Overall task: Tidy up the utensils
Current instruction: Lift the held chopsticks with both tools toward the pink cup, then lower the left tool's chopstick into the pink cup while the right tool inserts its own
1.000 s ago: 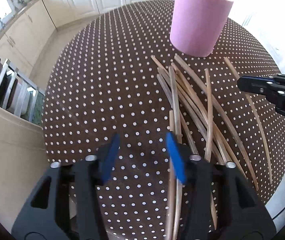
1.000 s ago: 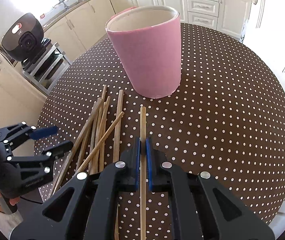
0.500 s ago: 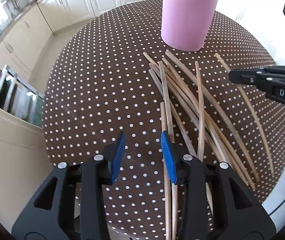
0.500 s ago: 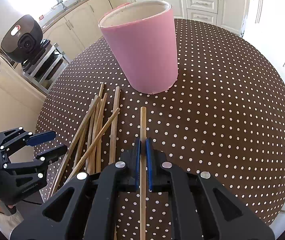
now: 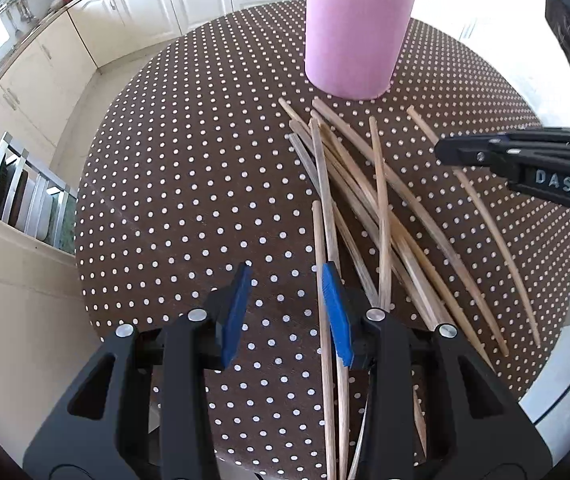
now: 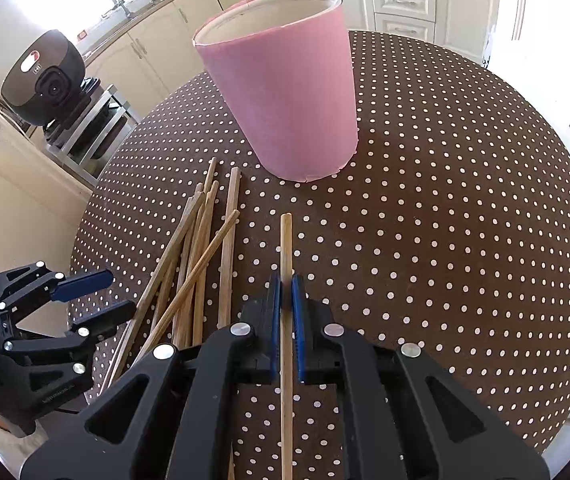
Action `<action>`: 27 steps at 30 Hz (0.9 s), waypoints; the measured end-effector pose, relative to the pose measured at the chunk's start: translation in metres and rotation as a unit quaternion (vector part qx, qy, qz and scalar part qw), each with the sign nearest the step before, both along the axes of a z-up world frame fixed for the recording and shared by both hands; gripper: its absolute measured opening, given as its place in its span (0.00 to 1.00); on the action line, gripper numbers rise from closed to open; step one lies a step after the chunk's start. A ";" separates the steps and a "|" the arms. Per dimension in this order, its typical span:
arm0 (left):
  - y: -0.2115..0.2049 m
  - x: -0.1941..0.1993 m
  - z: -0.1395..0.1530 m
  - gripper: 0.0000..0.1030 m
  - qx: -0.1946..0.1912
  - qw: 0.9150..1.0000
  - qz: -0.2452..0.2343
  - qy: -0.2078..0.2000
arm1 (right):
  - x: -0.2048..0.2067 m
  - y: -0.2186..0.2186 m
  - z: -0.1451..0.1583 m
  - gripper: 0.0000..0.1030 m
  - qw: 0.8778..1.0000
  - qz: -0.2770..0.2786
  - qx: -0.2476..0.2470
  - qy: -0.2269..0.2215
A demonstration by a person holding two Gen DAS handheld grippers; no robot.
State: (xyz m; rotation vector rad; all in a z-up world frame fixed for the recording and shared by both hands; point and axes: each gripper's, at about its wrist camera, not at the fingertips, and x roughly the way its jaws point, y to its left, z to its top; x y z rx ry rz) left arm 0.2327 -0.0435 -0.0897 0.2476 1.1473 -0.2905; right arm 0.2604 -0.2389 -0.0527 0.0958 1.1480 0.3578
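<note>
Seen from the left wrist, the left gripper (image 5: 285, 312) hangs part-open and empty, jaws just narrowed, over loose chopsticks (image 5: 381, 216) scattered below the pink cup (image 5: 355, 32), while the right wrist view shows the right gripper (image 6: 286, 300) clamped on one chopstick (image 6: 286, 240), apparently cup-bound.
</note>
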 end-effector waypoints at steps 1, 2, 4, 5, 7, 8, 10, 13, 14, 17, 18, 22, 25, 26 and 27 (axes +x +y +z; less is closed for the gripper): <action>-0.002 -0.002 0.001 0.36 -0.003 1.000 0.000 0.000 | 0.000 0.000 0.000 0.05 1.000 0.001 0.001 0.000; -0.004 -0.004 0.001 0.36 -0.006 1.000 0.000 0.003 | -0.001 0.000 0.000 0.05 1.000 0.001 0.001 0.000; -0.011 -0.003 0.002 0.36 -0.007 1.000 -0.001 0.004 | -0.001 0.000 0.000 0.05 1.000 0.003 0.000 0.000; -0.015 -0.003 0.003 0.36 -0.004 1.000 -0.001 0.005 | -0.002 0.000 0.001 0.05 1.000 0.003 -0.001 0.000; -0.021 0.001 -0.001 0.32 0.009 1.000 0.001 0.005 | -0.002 0.000 0.002 0.05 1.000 0.004 -0.001 -0.001; -0.024 0.005 -0.001 0.30 0.008 1.000 0.000 0.003 | -0.002 0.000 0.002 0.05 1.000 0.004 -0.001 -0.001; -0.029 0.007 0.001 0.14 -0.004 1.000 0.001 0.008 | -0.002 0.001 0.002 0.05 1.000 0.005 -0.001 -0.002; -0.037 0.013 0.004 0.06 -0.002 1.000 -0.001 0.008 | -0.003 0.003 0.003 0.05 1.000 0.006 0.000 -0.003; -0.040 0.014 0.005 0.06 -0.001 1.000 -0.002 0.008 | -0.003 0.003 0.004 0.05 1.000 0.006 0.000 -0.004; -0.041 0.021 0.013 0.06 -0.005 1.000 0.006 0.001 | -0.003 0.003 0.008 0.05 1.000 0.006 0.003 -0.008; -0.041 0.022 0.019 0.06 -0.009 1.000 0.011 -0.005 | -0.004 0.003 0.011 0.05 1.000 0.006 0.004 -0.011; -0.038 0.026 0.058 0.06 -0.038 0.998 0.023 -0.040 | -0.007 0.000 0.027 0.05 1.000 0.006 0.016 -0.025; -0.036 0.021 0.092 0.06 -0.060 0.995 0.029 -0.074 | -0.008 -0.004 0.046 0.05 0.999 0.009 0.028 -0.045; -0.036 0.019 0.107 0.06 -0.071 0.993 0.031 -0.090 | -0.008 -0.005 0.053 0.05 0.998 0.009 0.033 -0.052; -0.036 0.016 0.123 0.06 -0.085 0.990 0.033 -0.106 | -0.009 -0.006 0.063 0.05 0.997 0.009 0.038 -0.065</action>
